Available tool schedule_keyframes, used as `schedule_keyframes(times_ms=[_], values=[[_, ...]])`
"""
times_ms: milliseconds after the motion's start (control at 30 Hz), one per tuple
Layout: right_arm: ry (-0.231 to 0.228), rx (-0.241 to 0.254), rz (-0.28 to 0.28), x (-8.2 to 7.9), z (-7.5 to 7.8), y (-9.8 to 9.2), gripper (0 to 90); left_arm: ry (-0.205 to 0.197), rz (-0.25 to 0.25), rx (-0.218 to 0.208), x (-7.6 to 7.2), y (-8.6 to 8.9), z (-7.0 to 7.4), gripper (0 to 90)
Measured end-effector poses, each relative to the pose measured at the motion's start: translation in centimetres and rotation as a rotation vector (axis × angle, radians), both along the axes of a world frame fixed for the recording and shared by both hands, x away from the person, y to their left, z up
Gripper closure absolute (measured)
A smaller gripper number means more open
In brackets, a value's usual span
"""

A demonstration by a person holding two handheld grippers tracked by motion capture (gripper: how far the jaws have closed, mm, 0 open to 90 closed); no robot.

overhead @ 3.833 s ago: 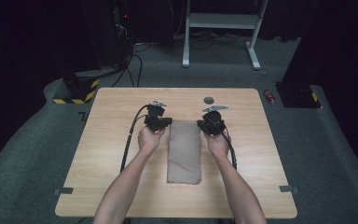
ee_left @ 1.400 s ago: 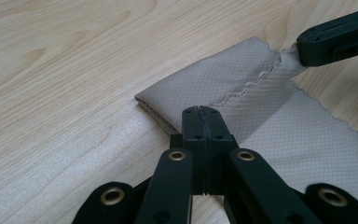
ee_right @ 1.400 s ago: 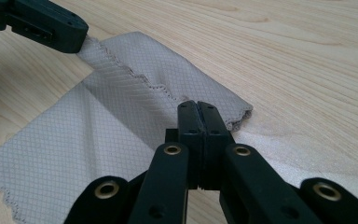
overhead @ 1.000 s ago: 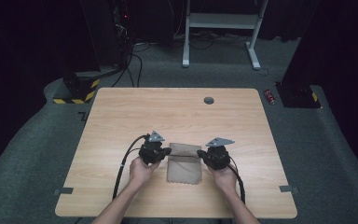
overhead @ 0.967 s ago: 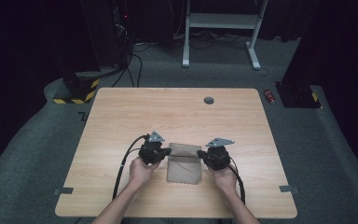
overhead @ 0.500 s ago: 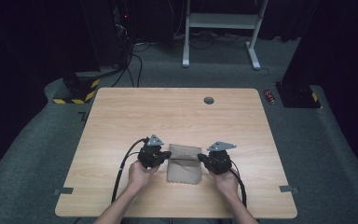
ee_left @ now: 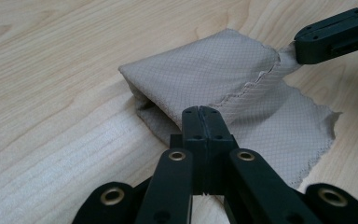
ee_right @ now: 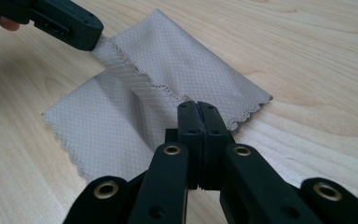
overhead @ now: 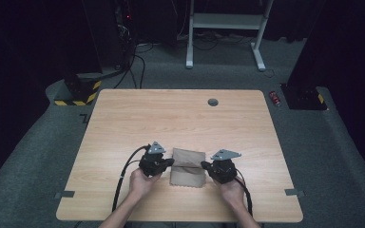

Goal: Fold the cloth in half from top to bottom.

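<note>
**On the table: folded cloth pinched at both sides**

From above, a beige cloth point(overhead: 188, 167) lies near the table's point(overhead: 180, 114) front edge, between both grippers. Along the left gripper point(ee_left: 200, 114), clamped jaws pinch the cloth's folded top layer. Along the right gripper point(ee_right: 198, 109), clamped jaws pinch the same layer's opposite end.

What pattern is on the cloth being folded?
Beige cloth with a fine diamond grid weave and scalloped edges, clearest in the right gripper view.
</note>
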State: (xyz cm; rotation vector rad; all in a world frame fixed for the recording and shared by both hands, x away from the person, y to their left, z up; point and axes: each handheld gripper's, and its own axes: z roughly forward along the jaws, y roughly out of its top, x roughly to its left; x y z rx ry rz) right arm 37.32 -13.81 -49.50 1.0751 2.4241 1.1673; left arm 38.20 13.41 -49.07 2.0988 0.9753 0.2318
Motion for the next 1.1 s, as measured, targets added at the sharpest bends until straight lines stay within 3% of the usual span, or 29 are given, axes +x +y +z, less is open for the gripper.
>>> schedule_keyframes(times_ms=[800, 1100], values=[[-0.008, 0.0, 0.047, -3.2, -1.1, -0.2, 89.2, -0.009, -0.028, 0.03, -3.0, 0.0, -1.2, 90.0], [0.001, 0.01, 0.054, -4.0, -1.7, -0.3, 88.5, -0.02, -0.04, 0.059, -3.7, -0.3, -1.6, 89.6]])
